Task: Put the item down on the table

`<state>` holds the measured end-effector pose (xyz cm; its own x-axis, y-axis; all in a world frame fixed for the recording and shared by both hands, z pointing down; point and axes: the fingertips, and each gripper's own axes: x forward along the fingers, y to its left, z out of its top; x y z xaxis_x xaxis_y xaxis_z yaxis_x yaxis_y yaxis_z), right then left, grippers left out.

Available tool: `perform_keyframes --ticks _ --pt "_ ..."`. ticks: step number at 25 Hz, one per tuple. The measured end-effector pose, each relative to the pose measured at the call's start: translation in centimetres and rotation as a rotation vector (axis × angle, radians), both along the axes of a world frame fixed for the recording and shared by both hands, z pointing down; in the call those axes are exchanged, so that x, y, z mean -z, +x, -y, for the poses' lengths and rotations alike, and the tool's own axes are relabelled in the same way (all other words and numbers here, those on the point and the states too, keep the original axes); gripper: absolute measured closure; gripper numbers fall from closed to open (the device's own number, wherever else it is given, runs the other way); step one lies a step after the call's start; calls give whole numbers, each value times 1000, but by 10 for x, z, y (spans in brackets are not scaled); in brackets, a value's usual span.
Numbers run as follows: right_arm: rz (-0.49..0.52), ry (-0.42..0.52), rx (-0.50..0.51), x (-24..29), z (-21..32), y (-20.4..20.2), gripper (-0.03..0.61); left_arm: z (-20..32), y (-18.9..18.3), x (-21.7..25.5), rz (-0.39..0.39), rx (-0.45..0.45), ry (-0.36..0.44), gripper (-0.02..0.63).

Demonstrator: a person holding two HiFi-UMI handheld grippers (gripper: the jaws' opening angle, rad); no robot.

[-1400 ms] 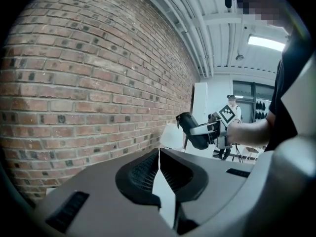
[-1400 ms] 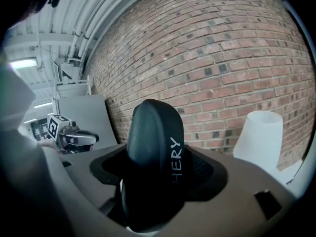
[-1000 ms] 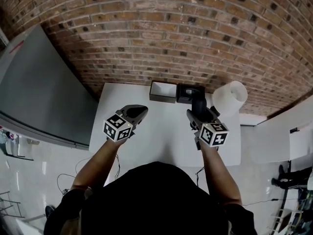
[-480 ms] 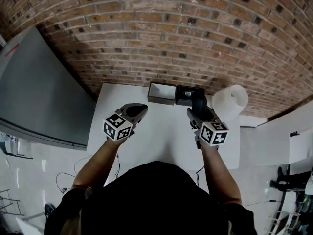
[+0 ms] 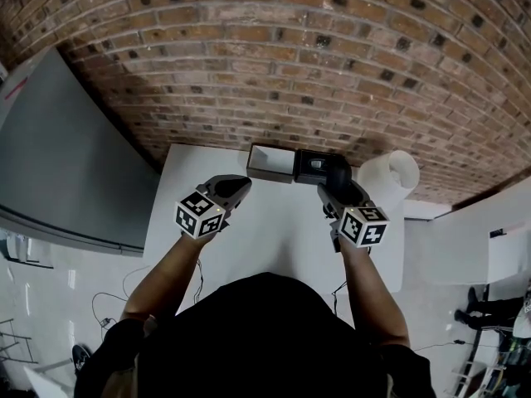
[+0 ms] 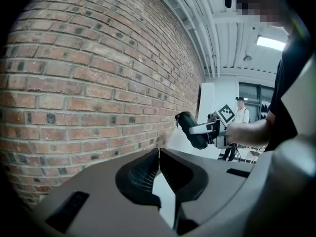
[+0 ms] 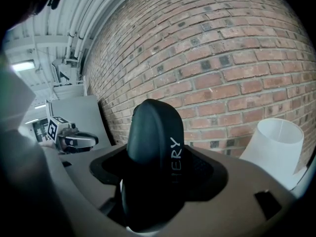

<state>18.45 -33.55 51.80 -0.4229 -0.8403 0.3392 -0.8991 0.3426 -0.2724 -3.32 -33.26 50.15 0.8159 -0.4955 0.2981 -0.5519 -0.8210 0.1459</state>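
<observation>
Surface: white table (image 5: 274, 230), its far edge against a brick wall (image 5: 274, 65). Pale floor (image 5: 50, 280) on both sides. Tall grey panel (image 5: 66, 156) stands just off the table's left edge.

Far edge, left to right: a small open box (image 5: 270, 162), a black box (image 5: 312, 164) touching it, and a white open-topped cone (image 5: 390, 177) at the far right corner.

Left tongs (image 5: 239, 189): over the left half of the table, jaws pressed together, nothing between them.

Right tongs (image 5: 335, 181): clamped on the black item (image 7: 153, 147), a rounded body held upright, white letters "HERY" down its side. The item is up in the air over the far edge, by the black box, not on the table.

Views:
- Only the left gripper view shows the item side-on in the right tongs, off the surface, and 1 person (image 6: 242, 113) standing far back in the room under ceiling pipes.
- Only the right gripper view shows the lettering and the cone's open mouth.
- Only the head view shows the 2 boxes.

Room: middle and near part of the table bare. Far edge crowded.
</observation>
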Motion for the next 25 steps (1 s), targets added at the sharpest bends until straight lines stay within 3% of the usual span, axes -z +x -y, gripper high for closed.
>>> perform_keyframes --ticks 25 --pt "18 -51 31 -31 18 8 233 8 12 -11 18 31 -25 588"
